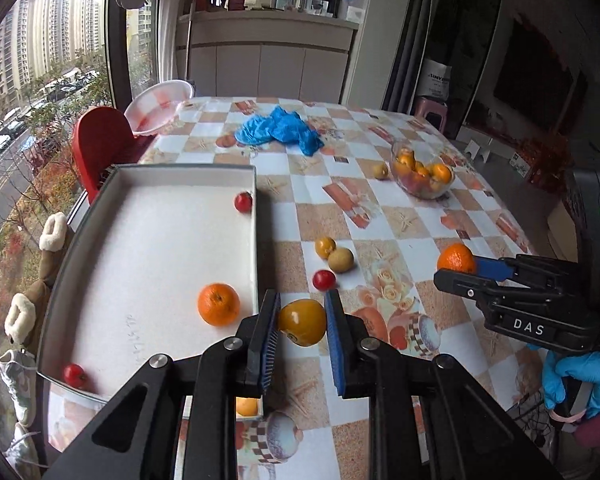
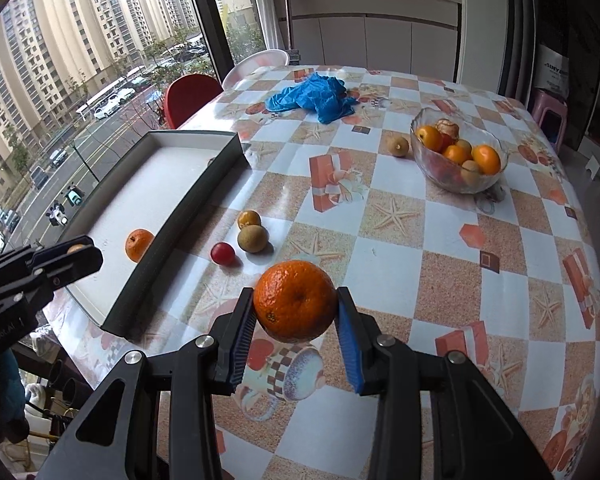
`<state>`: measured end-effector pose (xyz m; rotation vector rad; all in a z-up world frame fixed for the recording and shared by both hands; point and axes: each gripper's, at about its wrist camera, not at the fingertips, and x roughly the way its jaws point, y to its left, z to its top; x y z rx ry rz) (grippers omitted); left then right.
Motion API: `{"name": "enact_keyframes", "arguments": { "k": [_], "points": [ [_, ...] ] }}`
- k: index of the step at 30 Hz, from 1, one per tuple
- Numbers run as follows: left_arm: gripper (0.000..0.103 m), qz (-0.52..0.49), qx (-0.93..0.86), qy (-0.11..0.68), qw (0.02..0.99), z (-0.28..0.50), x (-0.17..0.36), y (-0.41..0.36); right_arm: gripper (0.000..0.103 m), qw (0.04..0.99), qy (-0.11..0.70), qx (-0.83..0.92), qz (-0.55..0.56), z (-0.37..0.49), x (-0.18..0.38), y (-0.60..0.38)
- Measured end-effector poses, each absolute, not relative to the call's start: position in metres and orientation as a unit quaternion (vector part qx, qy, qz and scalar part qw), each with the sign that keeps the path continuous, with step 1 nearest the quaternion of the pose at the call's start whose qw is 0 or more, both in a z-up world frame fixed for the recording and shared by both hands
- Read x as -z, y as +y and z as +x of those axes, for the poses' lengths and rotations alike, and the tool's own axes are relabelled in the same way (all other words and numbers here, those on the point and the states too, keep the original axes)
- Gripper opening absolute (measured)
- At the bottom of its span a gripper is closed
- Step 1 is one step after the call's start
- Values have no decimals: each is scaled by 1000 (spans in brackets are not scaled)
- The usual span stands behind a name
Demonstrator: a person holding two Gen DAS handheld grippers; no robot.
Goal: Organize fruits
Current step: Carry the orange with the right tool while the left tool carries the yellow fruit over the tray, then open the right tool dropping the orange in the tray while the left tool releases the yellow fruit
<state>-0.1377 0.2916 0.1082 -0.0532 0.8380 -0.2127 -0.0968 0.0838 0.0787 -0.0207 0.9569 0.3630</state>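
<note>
Left gripper (image 1: 302,322) — clenched on a yellow fruit (image 1: 302,321), held clear of the tabletop (image 2: 480,320) just beside the tray's near right corner; presumably bound for the tray.

Right gripper (image 2: 296,312) — grasping an orange (image 2: 295,300) between blue pads, lifted above the tabletop, likely next for the tray as well.

Tray (image 1: 255,216) — white-lined, at the window side; it held one orange (image 1: 218,304) and two small red fruits, one at the far right wall (image 1: 243,201), one at the near left corner (image 1: 74,374).

Loose on the tabletop — a red fruit (image 2: 222,253), a brown fruit (image 2: 252,238) and a small yellow one (image 2: 249,219), clustered near the tray wall, not yet sorted.

Glass bowl (image 2: 432,168) — far right, stocked with mixed fruit; one brown fruit (image 2: 398,145) lay just beside it.

Blue cloth (image 2: 312,96) — crumpled at the far edge.
</note>
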Motion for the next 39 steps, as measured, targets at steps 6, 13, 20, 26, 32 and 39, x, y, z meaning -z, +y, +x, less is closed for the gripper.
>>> {"name": "enact_keyframes", "arguments": {
  "k": [6,13,20,26,32,39],
  "points": [
    [24,-28,54,399,915,-123,-116,332,42,875,442,-193,-35,-87,-103,112],
    [24,-35,5,402,915,-111,-106,371,42,871,431,-227,-67,-71,-120,162],
    [24,-39,-20,412,910,-103,-88,391,42,854,443,-259,-89,-57,-110,213],
    [24,-35,-33,415,909,-93,-78,401,42,842,452,-276,-102,-46,-100,243],
    [24,-38,-43,429,901,-80,-61,408,42,831,463,-286,-112,-37,-85,264],
    [24,-35,-43,448,892,-71,-42,406,42,815,489,-292,-113,-29,-60,277]
  ]
}}
